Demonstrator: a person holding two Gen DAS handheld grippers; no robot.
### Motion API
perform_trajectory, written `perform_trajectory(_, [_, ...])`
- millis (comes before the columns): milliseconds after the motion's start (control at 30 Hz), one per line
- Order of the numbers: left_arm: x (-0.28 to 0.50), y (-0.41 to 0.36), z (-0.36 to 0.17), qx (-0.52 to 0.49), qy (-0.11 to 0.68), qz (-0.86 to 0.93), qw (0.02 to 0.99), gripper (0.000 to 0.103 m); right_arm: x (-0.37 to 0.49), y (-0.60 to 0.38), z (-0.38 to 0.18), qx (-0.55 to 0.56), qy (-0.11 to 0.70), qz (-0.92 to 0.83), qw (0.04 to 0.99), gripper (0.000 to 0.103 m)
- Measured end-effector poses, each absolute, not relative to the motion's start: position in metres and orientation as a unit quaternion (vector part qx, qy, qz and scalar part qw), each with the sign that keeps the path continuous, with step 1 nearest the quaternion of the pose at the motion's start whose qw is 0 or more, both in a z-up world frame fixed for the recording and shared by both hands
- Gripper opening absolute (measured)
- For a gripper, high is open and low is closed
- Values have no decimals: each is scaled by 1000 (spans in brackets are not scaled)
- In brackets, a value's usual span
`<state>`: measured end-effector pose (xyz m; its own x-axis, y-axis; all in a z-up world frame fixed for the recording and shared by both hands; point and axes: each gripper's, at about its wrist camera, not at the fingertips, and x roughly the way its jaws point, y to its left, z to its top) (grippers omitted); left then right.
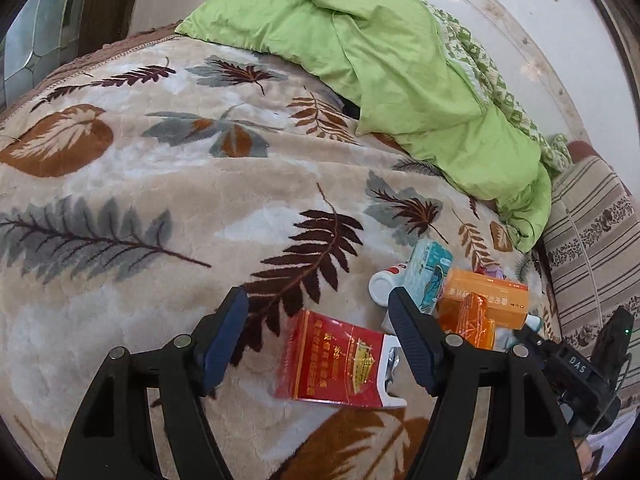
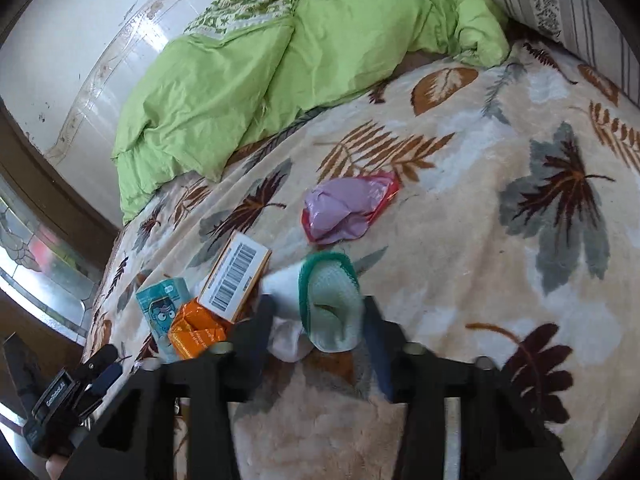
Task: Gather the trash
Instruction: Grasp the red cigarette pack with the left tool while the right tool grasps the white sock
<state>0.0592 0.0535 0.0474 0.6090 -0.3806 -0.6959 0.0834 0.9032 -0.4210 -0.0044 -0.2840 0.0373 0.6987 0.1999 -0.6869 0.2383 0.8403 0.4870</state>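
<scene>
Trash (image 1: pixel 476 300) is still scattered lower right on the bed (image 1: pixel 160 184); left gripper (image 1: pixel 320 340) stands wide around a red packet (image 1: pixel 336 360), right gripper (image 2: pixel 316 320) narrowed around a green-rimmed cup (image 2: pixel 332 300); nothing is collected yet.

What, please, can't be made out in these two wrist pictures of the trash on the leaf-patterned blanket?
- Left wrist view: the small white bottle is partly hidden behind the black gripper finger.
- Right wrist view: the right gripper is motion-blurred, so its grip on the green-rimmed white sock is unclear.
- The orange foil packet has unreadable print.
</scene>
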Motion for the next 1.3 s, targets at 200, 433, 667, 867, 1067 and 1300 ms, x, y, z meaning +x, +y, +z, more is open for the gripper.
perform_trajectory(200, [70,33,33,-149,450,-161,866,72,-18,-281,58,267,358,-8,895,11])
perform_trajectory(433, [37,11,30,-119,482,-246,833,71,-37,-300,76,272,322,-29,906,11])
perform_trajectory(667, [-50,-23,53,1,440,-365,821,72,-46,-313,82,284,308,-35,907,11])
perform_trajectory(867, [-23,-29,55,22,403,-289,868,76,-50,-312,85,274,303,-34,912,11])
perform_trajectory(1067, [16,-39,28,-9,474,-300,828,76,-50,-317,82,271,307,-44,911,11])
perform_trajectory(1300, [-28,-52,30,44,467,-360,807,76,-48,-315,83,276,308,-34,910,11])
